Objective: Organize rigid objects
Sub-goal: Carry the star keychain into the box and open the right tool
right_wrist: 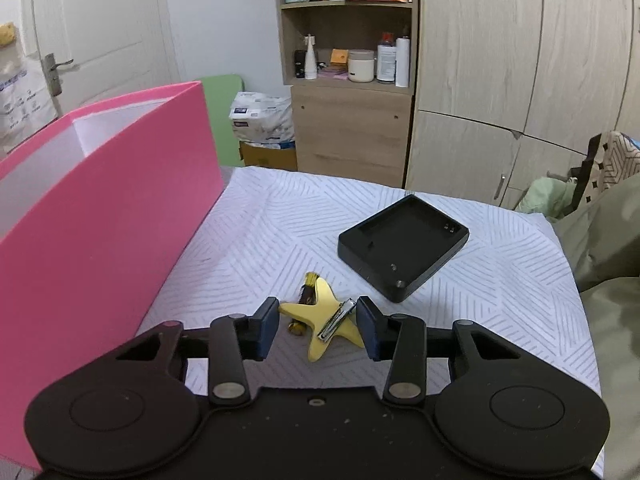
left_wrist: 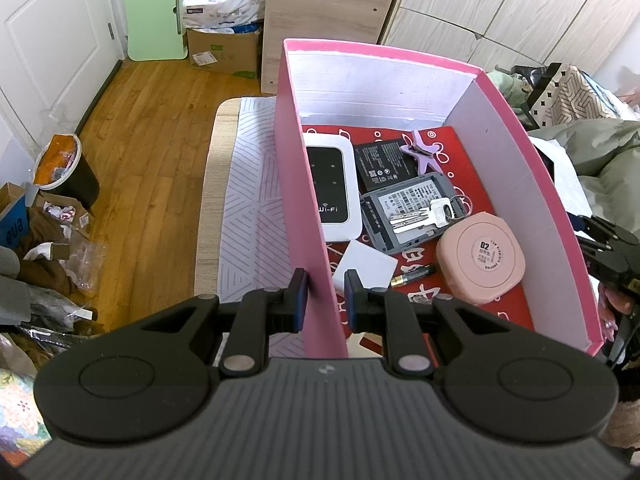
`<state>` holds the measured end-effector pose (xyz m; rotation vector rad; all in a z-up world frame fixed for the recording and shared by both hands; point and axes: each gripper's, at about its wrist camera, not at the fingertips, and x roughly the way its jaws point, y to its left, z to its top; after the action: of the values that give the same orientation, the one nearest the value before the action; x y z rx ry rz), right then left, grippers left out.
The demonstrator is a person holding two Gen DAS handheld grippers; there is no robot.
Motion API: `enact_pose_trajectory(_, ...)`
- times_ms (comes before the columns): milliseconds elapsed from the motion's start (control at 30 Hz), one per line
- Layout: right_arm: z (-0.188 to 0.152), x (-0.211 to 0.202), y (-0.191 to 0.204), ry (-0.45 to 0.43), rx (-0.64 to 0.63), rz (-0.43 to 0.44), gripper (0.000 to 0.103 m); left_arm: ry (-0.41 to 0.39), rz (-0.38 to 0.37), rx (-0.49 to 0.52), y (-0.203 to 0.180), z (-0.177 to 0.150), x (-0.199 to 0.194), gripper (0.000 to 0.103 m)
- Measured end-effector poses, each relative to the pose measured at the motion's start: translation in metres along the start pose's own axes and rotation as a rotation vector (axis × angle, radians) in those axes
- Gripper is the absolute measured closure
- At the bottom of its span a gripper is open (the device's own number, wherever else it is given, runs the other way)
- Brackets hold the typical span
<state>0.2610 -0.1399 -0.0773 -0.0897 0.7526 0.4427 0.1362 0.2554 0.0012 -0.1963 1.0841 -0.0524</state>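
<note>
Yellow star clip (right_wrist: 325, 322) lies between the open right gripper (right_wrist: 318, 330) fingers.
Left gripper (left_wrist: 327, 300), part open, straddles the pink box (left_wrist: 304, 216) wall.

left gripper (left_wrist: 327, 294) | straddles pink box (left_wrist: 298, 184) wall | pads apart

Soft, even daylight is filling both views, casting only faint shadows. The fisheye lenses are bending the wardrobe doors (right_wrist: 520, 80) and the door (left_wrist: 48, 40) into curves (strongest near the edges), and the corners are darkening. The pink box (right_wrist: 100, 220) is looking slightly washed out; focus is staying sharp throughout.
</note>
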Motion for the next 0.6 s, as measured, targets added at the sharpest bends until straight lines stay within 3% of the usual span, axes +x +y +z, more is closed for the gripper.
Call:
enact_pose_trajectory(200,0.005,-0.025,0.007,-0.034,-0.005,0.026,0.055,0.003,0.0,0.0,0.0,0.0,0.0,0.086)
enact_pose_trajectory(300,0.016,-0.051,0.016,-0.073,-0.03,0.079,0.055,0.013,0.003,0.007,0.0,0.002,0.001,0.086)
enact_pose_trajectory(500,0.049,-0.102,0.046,-0.142,-0.125,0.294,0.055,0.014,0.008,0.023,-0.003,0.002,0.001,0.086)
enact_pose_trajectory(600,0.06,-0.112,0.067,-0.111,-0.23,0.41,0.055,0.009,0.004,0.019,-0.003,0.001,0.0,0.086)
